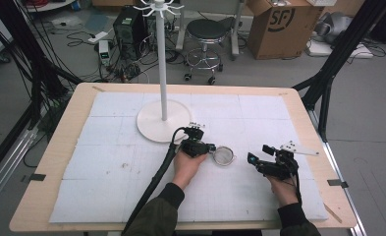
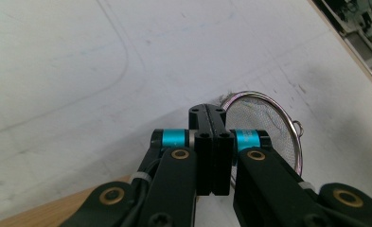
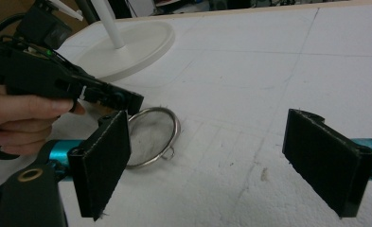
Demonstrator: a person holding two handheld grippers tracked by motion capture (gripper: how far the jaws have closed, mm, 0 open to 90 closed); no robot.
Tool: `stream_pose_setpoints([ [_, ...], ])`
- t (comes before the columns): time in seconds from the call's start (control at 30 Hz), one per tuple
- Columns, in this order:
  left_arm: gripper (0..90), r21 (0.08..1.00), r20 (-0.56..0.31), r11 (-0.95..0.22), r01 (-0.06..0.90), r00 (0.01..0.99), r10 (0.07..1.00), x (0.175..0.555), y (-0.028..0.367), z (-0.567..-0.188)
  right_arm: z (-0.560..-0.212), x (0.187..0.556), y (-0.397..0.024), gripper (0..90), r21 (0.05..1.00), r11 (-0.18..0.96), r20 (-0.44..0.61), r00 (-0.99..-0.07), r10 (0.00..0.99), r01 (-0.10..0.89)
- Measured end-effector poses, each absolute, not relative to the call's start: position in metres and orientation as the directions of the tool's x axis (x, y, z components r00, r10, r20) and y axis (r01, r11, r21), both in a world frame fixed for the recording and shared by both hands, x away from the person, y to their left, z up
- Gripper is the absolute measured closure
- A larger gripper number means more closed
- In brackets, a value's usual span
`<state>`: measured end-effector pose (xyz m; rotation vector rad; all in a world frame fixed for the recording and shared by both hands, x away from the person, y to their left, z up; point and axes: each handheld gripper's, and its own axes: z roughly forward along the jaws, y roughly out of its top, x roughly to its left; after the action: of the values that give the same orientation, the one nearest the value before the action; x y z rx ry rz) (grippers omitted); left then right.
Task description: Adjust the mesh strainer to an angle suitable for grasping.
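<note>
A small round metal mesh strainer (image 1: 224, 156) lies on the white mat, with a little ring on its rim (image 3: 167, 153). My left gripper (image 1: 211, 147) is shut, its jaws pressed flat together (image 2: 207, 111). Its tips sit at the strainer's near rim (image 2: 264, 118). I cannot tell whether they pinch the rim or a handle. In the right gripper view, the left gripper (image 3: 127, 100) reaches the strainer (image 3: 150, 137) from the left, held in a hand. My right gripper (image 1: 259, 153) stands open to the right of the strainer, its pads (image 3: 105, 161) wide apart and nothing between them.
A white stand with a round base (image 1: 149, 129) and a tall pole (image 1: 161, 59) with hooks on top rises behind the left gripper. The white mat (image 1: 107, 147) covers a wooden table (image 1: 58, 137). A stool (image 1: 207, 29) and a cardboard box (image 1: 281, 24) stand on the floor beyond.
</note>
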<state>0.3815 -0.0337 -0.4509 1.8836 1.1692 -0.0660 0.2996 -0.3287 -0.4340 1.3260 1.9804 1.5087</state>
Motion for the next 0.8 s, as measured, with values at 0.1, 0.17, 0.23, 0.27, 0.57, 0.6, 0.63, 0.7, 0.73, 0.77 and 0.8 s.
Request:
stream_pose_setpoints([
  [0.1, 90.0, 0.649, -0.454, -0.197, 0.734, 0.583, 0.674, 0.377, -0.037, -0.45, -0.434, 0.299, -0.329, 15.8, 0.88, 0.006, 0.272, -0.516, 0.813, 0.474],
  [0.17, 90.0, 0.65, -0.453, -0.214, 0.73, 0.597, 0.662, 0.373, -0.039, -0.449, -0.434, 0.299, -0.329, 15.8, 0.881, 0.008, 0.269, -0.516, 0.813, 0.473],
  [0.23, 90.0, 0.651, -0.465, -0.214, 0.728, 0.606, 0.646, 0.368, -0.04, -0.45, -0.434, 0.299, -0.329, 15.8, 0.881, 0.01, 0.268, -0.517, 0.813, 0.472],
  [0.27, 90.0, 0.655, -0.471, -0.211, 0.725, 0.611, 0.636, 0.365, -0.039, -0.451, -0.434, 0.299, -0.329, 15.8, 0.88, 0.011, 0.27, -0.518, 0.812, 0.475],
  [0.57, 90.0, 0.671, -0.55, -0.137, 0.729, 0.612, 0.568, 0.353, -0.023, -0.458, -0.434, 0.299, -0.327, 15.8, 0.881, 0.019, 0.26, -0.519, 0.814, 0.472],
  [0.6, 90.0, 0.673, -0.554, -0.129, 0.729, 0.612, 0.565, 0.352, -0.021, -0.458, -0.434, 0.299, -0.327, 15.8, 0.88, 0.019, 0.262, -0.518, 0.814, 0.475],
  [0.63, 90.0, 0.676, -0.561, -0.118, 0.727, 0.612, 0.557, 0.351, -0.02, -0.458, -0.434, 0.299, -0.327, 15.8, 0.88, 0.02, 0.26, -0.518, 0.815, 0.474],
  [0.7, 90.0, 0.692, -0.567, -0.086, 0.717, 0.614, 0.55, 0.347, -0.012, -0.457, -0.434, 0.299, -0.327, 15.8, 0.88, 0.018, 0.262, -0.517, 0.815, 0.474],
  [0.73, 90.0, 0.693, -0.575, -0.07, 0.718, 0.608, 0.547, 0.346, -0.008, -0.457, -0.435, 0.299, -0.327, 15.8, 0.881, 0.024, 0.256, -0.519, 0.815, 0.473],
  [0.77, 90.0, 0.697, -0.582, -0.049, 0.715, 0.604, 0.545, 0.343, -0.001, -0.456, -0.435, 0.299, -0.327, 15.8, 0.88, 0.025, 0.257, -0.519, 0.815, 0.474],
  [0.8, 90.0, 0.7, -0.582, -0.038, 0.714, 0.6, 0.548, 0.342, 0.003, -0.456, -0.436, 0.299, -0.327, 15.8, 0.878, 0.026, 0.258, -0.519, 0.815, 0.478],
])
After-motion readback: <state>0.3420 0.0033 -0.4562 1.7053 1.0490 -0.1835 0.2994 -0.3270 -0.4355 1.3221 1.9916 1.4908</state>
